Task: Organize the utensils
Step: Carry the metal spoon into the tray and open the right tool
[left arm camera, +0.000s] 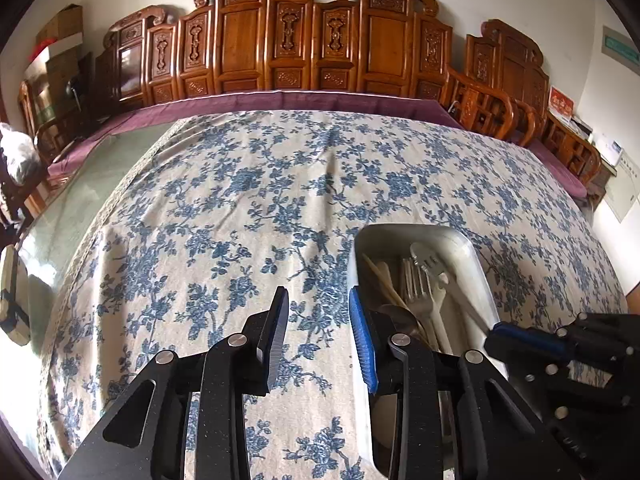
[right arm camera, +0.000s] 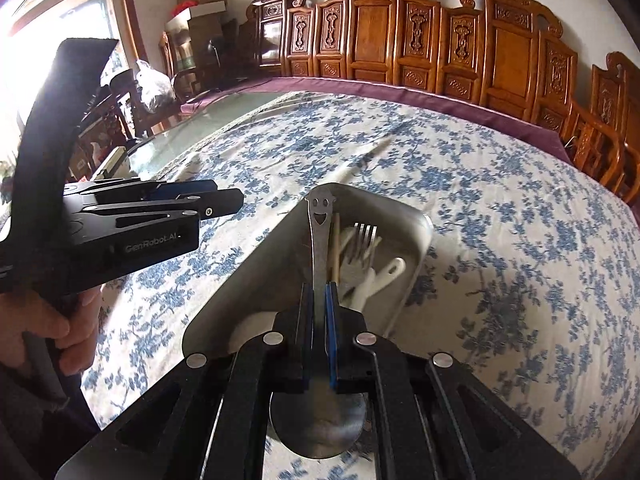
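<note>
My right gripper [right arm camera: 319, 300] is shut on a metal spoon [right arm camera: 320, 240] with a smiley face cut into its handle end, holding it over the near end of a metal tray [right arm camera: 256, 256]. The tray holds metal forks [right arm camera: 360, 240], white plastic utensils [right arm camera: 380, 276] and a wooden chopstick. A white utensil [right arm camera: 362, 160] lies on the cloth beyond the tray. My left gripper [left arm camera: 318, 320] is open and empty above the cloth, just left of the tray [left arm camera: 476, 256]. The right gripper [left arm camera: 520, 340] shows at the tray's right side there.
The table carries a blue floral cloth [left arm camera: 240, 200] over a glass top [left arm camera: 100, 168]. Carved wooden chairs [left arm camera: 304, 40] line the far edge. Boxes [right arm camera: 200, 12] stand at the far left by a bright window.
</note>
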`<state>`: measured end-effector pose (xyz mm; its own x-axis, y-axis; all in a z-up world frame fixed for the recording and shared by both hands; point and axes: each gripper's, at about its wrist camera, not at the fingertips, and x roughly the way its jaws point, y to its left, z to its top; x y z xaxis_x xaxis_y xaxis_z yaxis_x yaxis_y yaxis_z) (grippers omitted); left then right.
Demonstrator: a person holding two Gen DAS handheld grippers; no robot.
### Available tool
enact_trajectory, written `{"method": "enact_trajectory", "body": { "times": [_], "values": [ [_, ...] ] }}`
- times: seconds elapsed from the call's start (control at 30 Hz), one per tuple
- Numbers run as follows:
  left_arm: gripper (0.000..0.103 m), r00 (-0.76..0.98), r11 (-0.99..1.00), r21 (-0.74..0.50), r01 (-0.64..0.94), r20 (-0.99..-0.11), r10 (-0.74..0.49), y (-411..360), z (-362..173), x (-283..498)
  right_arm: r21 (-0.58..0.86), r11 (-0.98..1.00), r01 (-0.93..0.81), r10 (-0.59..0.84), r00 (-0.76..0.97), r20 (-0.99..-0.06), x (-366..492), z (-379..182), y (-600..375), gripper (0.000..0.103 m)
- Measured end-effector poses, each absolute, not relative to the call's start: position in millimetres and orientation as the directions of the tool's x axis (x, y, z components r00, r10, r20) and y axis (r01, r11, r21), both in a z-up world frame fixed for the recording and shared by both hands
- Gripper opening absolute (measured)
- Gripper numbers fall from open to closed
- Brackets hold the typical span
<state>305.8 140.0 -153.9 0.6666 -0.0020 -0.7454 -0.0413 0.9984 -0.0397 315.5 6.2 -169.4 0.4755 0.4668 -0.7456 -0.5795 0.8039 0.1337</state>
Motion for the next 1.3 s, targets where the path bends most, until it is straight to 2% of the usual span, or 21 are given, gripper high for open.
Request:
{"method": "enact_trajectory", "body": {
  "times": [0.1,0.13,0.17,0.47,0.53,0.9,1.3],
  "values": [
    [0.034,0.665,0.998,-0.044,-0.054,-0.746,0.003,144.7,-153.8,306.4,0.146,0.806,-0.574,0.467,0.464,-0.753,319.5,-176.3,12.6,0.007],
    [0.040,0.665,0.997,-0.048,-0.058,-0.747,0.003,146.2,-153.9,306.6,0.148,0.807,-0.572,0.465,0.461,-0.756,320.6,-178.7,14.2,0.007],
    [0.051,0.670,0.996,-0.058,-0.063,-0.742,-0.001,148.1,-153.2,306.3,0.148,0.809,-0.570,0.462,0.459,-0.758,322.0,-181.4,15.9,0.007],
    [0.060,0.678,0.993,-0.068,-0.096,-0.735,0.015,155.3,-151.4,306.9,0.187,0.834,-0.519,0.451,0.444,-0.774,339.2,-200.0,21.0,0.007],
    [0.068,0.679,0.992,-0.070,-0.103,-0.734,0.018,157.3,-151.5,307.0,0.196,0.840,-0.506,0.447,0.442,-0.778,343.7,-203.2,20.4,0.007],
    [0.070,0.683,0.992,-0.065,-0.108,-0.730,0.026,158.3,-151.3,307.2,0.257,0.821,-0.510,0.498,0.419,-0.760,345.8,-205.7,24.0,0.009],
    [0.073,0.693,0.994,-0.056,-0.093,-0.721,0.024,148.3,-148.6,303.2,0.188,0.828,-0.528,0.477,0.487,-0.731,322.3,-182.3,0.3,0.009]
  ]
}}
